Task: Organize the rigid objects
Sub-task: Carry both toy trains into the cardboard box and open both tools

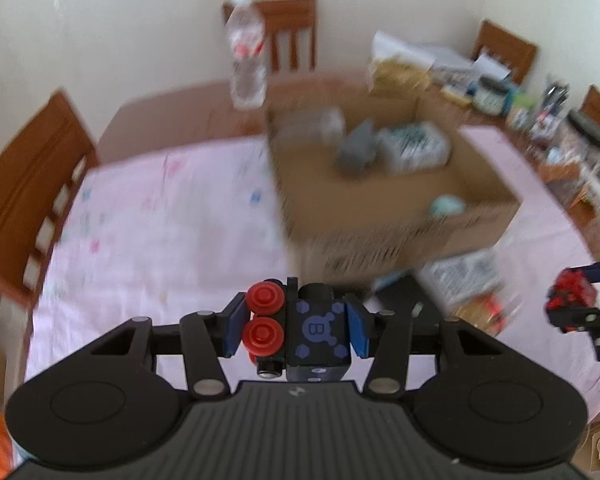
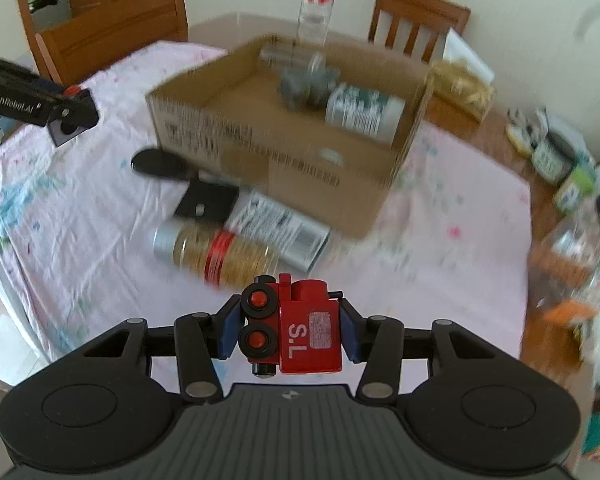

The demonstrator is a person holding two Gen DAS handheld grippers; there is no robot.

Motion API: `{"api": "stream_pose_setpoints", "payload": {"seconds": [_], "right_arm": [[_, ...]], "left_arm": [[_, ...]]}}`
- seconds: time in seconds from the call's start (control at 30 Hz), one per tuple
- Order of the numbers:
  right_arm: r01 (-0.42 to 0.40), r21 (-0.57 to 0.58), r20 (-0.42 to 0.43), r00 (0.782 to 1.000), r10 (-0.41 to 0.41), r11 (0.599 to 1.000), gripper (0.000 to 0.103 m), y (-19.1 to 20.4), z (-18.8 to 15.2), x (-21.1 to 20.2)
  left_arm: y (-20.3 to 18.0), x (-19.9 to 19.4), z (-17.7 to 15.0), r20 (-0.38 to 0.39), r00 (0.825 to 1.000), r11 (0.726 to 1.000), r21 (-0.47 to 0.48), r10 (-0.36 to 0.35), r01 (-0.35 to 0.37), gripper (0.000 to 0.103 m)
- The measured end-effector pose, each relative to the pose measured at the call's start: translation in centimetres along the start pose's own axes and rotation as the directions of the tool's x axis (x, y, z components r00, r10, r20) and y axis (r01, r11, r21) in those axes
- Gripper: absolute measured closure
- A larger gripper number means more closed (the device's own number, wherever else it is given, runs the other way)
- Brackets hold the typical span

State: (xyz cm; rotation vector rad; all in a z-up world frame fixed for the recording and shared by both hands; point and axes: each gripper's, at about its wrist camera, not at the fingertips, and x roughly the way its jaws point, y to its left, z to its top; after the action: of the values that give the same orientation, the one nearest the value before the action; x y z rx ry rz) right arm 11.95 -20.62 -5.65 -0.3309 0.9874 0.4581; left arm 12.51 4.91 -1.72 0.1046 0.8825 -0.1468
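- The left tongs (image 1: 296,330) were clamped on a dark blue toy engine (image 1: 314,330) with red wheels, the blue pads pressing on its wheel side and on its far side.
- The right tongs (image 2: 290,330) gripped a red toy engine (image 2: 306,336) marked "S.L" in the same way, so each toy was held clear of the counter (image 2: 440,248).
- Both tongs pointed steeply downward and forward, toward the open cardboard box (image 2: 268,152) that stood on the pink cloth ahead of them.
- In the left view the right tongs showed at the far right edge, level with the box's near corner; the two hands were well apart.
- The box already held a green-labelled bottle (image 2: 364,112) and a grey object (image 2: 300,84), both toward its far side, leaving bare floor near the front wall.
- A risk: the wheels on one side gave the pad a rounded, uneven seat, so either engine could twist or slip out if the hand swung fast.
- The blur across both views suggested quick motion, which would make such a slip likelier.
- A gold-filled jar (image 2: 224,256) and a white-labelled can (image 2: 278,228) lay just before the box's front wall; tongs carried low could knock them rolling.
- Crossing the front wall too low could catch the toy on the rim and push the light box along the cloth.
- Both hands reaching the box together might crowd each other.
- The tall water bottle (image 2: 316,0) behind the box looked easy to topple.
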Motion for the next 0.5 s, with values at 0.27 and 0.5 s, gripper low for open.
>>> {"api": "stream_pose_setpoints", "payload": {"seconds": [0.27, 0.5], "right_arm": [[0.022, -0.043, 0.095, 0.995, -0.018, 0.999, 0.049, -1.6, 4.0, -1.5], [0.040, -0.048, 0.131, 0.991, -0.033, 0.998, 0.049, -2.6, 6.8, -1.1]], "left_arm": [[-2.1, 1.1, 5.6, 0.108, 0.993, 0.997, 0.069, -0.051, 0.043, 0.053], [-2.6, 4.7, 7.2, 0.107, 0.992, 0.996, 0.074, -0.063, 0.056, 0.033]]}}
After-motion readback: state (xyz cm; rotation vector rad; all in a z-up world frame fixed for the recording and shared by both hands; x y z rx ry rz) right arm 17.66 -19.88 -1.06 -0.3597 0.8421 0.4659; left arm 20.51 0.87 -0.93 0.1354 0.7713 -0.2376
